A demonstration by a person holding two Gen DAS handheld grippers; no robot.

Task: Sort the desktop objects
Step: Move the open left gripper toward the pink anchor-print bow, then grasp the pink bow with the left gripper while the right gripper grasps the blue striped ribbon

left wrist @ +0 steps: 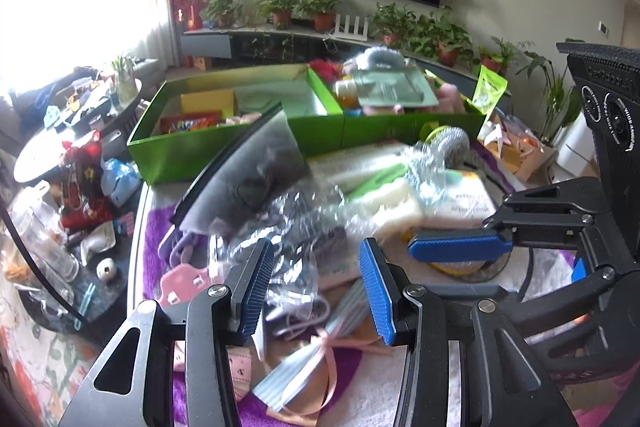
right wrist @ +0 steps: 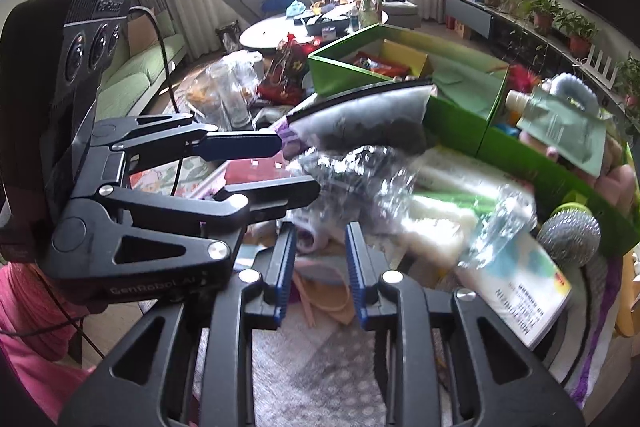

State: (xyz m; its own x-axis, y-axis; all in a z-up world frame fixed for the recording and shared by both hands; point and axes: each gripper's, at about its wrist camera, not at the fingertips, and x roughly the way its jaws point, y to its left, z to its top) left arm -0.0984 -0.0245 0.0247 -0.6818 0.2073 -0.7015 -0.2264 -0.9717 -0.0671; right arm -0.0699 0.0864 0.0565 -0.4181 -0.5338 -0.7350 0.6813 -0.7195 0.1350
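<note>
Left gripper [left wrist: 316, 287] jaws apart, empty; right gripper [right wrist: 320, 267] likewise. We're between picks: next, grab the ribboned packet [left wrist: 320, 351] just below, w/ care.

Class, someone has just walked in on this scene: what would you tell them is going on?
A person holds a gripper in each hand above a cluttered purple fuzzy cloth, sorting things. The left gripper and right gripper both hover with fingers apart, gripping nothing. Ahead, a grey zip pouch with a black edge and crumpled clear plastic sit before the partly filled green cardboard box.
</note>
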